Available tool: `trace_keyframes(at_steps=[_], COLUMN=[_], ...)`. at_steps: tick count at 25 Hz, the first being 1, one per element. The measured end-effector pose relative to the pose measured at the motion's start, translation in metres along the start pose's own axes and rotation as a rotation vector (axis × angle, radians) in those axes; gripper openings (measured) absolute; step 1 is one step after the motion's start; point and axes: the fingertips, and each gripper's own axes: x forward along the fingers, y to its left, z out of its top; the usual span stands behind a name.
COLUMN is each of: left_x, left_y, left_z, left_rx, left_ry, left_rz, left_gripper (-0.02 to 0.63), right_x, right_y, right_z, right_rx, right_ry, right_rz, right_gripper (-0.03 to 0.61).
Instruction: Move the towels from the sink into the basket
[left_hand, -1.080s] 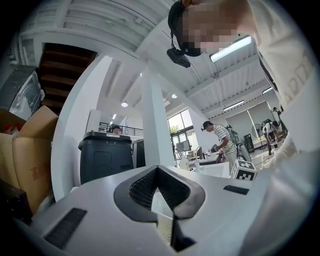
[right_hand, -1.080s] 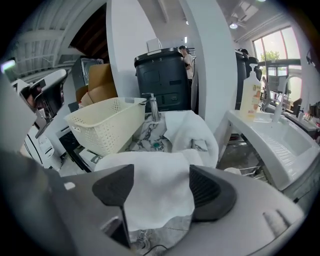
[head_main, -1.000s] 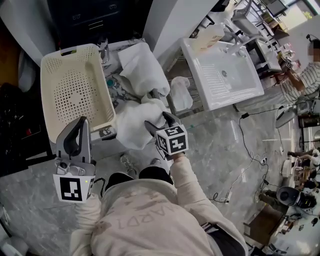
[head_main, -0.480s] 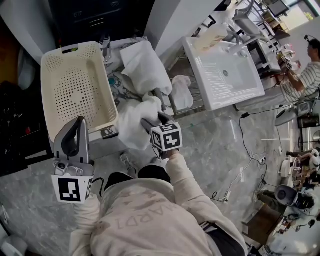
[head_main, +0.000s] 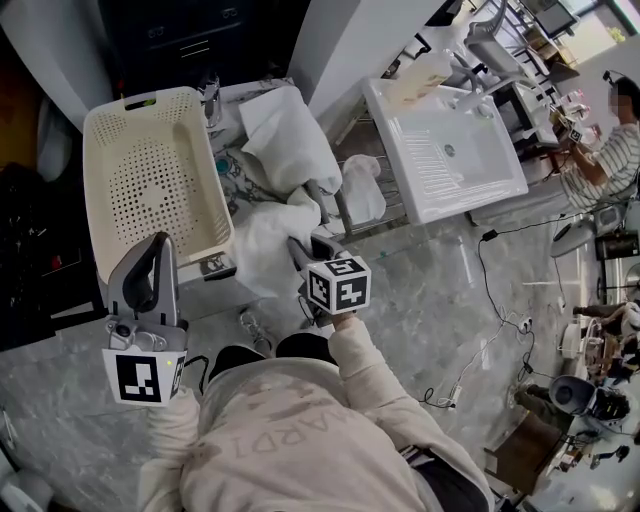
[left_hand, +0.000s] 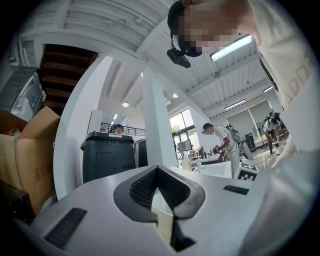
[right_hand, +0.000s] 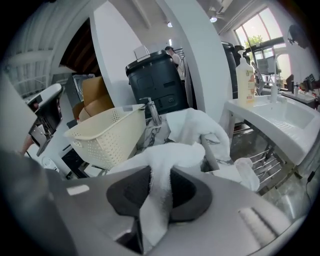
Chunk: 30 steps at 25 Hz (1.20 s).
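Observation:
A white towel (head_main: 262, 245) lies crumpled at the near edge of the marble-patterned sink counter (head_main: 238, 175). My right gripper (head_main: 308, 246) is on its right side. Its jaws are closing, and a fold of that towel (right_hand: 165, 160) is pinched between the pads of the right gripper (right_hand: 159, 187). A second white towel (head_main: 288, 135) lies spread farther back. The cream perforated basket (head_main: 92, 200) stands left of the towels with nothing in it. My left gripper (head_main: 158, 245) is held upright near the basket's near end, shut and holding nothing; its left gripper view (left_hand: 156, 172) shows only the room.
A small white cloth (head_main: 362, 185) hangs on a wire rack right of the counter. A white basin (head_main: 450, 150) with a soap bottle (right_hand: 245, 75) stands farther right. A faucet (right_hand: 152, 112) rises behind the towels. A black bin (right_hand: 157, 85) is beyond. A person stands at the far right.
The right gripper's jaws have gone from wide open around the towel to pinching a fold of it, and the gripper has drawn slightly nearer to me. The left gripper has stayed still.

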Motion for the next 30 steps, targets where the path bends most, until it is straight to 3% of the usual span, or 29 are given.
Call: trace_keyframes(at_steps=[11, 30], left_x=[-0.01, -0.025], left_y=[-0.004, -0.013], left_z=[0.011, 0.026], left_rx=[0.015, 0.026], left_ry=[-0.001, -0.022], left_rz=[0.032, 0.088], left_gripper=[0.002, 0.002], right_x=[-0.062, -0.119], right_y=[0.035, 0.057], right_z=[0.079, 0.145], right_rx=[-0.05, -0.143], right_ry=[-0.26, -0.475], right_rz=[0.126, 0.186], right_gripper=[0.098, 0.099])
